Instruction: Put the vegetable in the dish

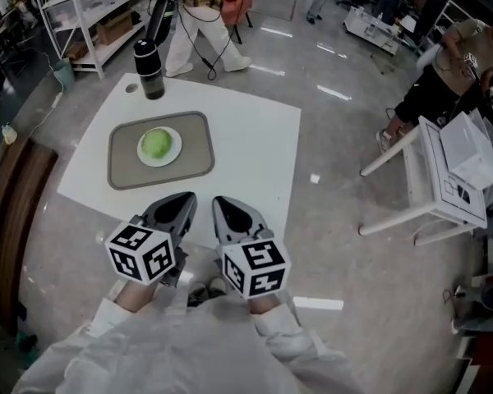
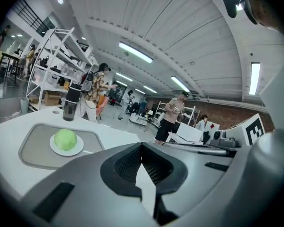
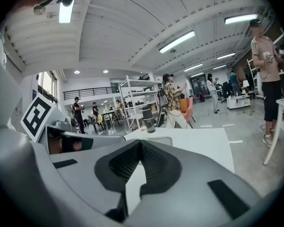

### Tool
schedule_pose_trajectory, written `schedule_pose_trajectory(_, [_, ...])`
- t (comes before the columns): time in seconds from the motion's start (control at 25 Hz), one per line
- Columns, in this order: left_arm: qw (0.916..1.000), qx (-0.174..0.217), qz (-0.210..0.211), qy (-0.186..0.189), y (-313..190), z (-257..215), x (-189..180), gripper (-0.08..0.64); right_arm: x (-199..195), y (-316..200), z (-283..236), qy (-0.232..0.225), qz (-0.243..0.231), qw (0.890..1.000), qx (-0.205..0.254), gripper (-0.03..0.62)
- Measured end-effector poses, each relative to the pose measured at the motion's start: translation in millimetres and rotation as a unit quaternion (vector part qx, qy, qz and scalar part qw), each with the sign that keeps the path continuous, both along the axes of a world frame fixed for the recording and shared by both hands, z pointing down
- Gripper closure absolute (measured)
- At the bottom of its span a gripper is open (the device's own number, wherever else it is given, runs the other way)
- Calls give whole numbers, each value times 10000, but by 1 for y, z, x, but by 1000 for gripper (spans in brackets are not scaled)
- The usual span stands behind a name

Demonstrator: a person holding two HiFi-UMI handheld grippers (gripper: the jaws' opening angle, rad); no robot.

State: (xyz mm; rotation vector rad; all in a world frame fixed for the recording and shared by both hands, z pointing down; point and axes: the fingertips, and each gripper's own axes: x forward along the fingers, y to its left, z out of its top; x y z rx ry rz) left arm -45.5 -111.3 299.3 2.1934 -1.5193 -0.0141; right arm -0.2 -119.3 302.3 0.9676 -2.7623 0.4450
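- Your left gripper (image 1: 175, 207) has its jaws pressed together with nothing between them. The left gripper view shows the ribbed pads meeting at the tips.
- Your right gripper (image 1: 234, 215) is the same, closed on itself and empty. The two hang side by side over the near edge of the white table (image 1: 259, 138).
- The vegetable (image 1: 156, 144), a round pale-green head, sits on the small white dish (image 1: 175, 155). The dish rests inside the grey tray (image 1: 200, 154) on the table's left half.
- From your left gripper, the vegetable lies at about 11 o'clock in the head view, well apart from the tips. From your right gripper it is nearer 10 o'clock and farther off, so the left is the closer one.
- The vegetable looks like a ball and shows no long axis, so no approach angle is favoured.
- A black bottle (image 1: 149, 68) stands upright at the tray's 12 o'clock, just past its far edge, apart from the dish.
- As things lie, the task looks done: the vegetable is already in the dish, with neither gripper touching it.
- If you do reach in again, spread the jaws first. Come in from the near side so you stay clear of the bottle.
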Motion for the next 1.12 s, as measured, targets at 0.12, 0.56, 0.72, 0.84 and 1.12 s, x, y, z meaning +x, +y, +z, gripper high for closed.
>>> schedule_pose_trajectory(0.12, [10000, -8, 22, -8, 3, 2, -2, 552, 0, 1, 0, -33, 36, 10000, -38, 581])
schedule_pose_trajectory(0.56, [9999, 40, 110, 38, 14, -3, -4, 552, -2, 15, -5, -9, 71, 10000, 60, 581])
schedule_pose_trajectory(0.72, [9999, 114, 94, 47, 14, -8, -6, 552, 2, 12, -12, -59, 182, 9998, 113, 581])
schedule_pose_trajectory(0.84, [9998, 140, 105, 45, 15, -11, -6, 552, 6, 11, -14, -67, 270, 9995, 136, 581])
schedule_pose_trajectory(1.12, [9997, 175, 181, 69, 18, -9, -4, 552, 11, 10, -10, -181, 396, 9990, 46, 581])
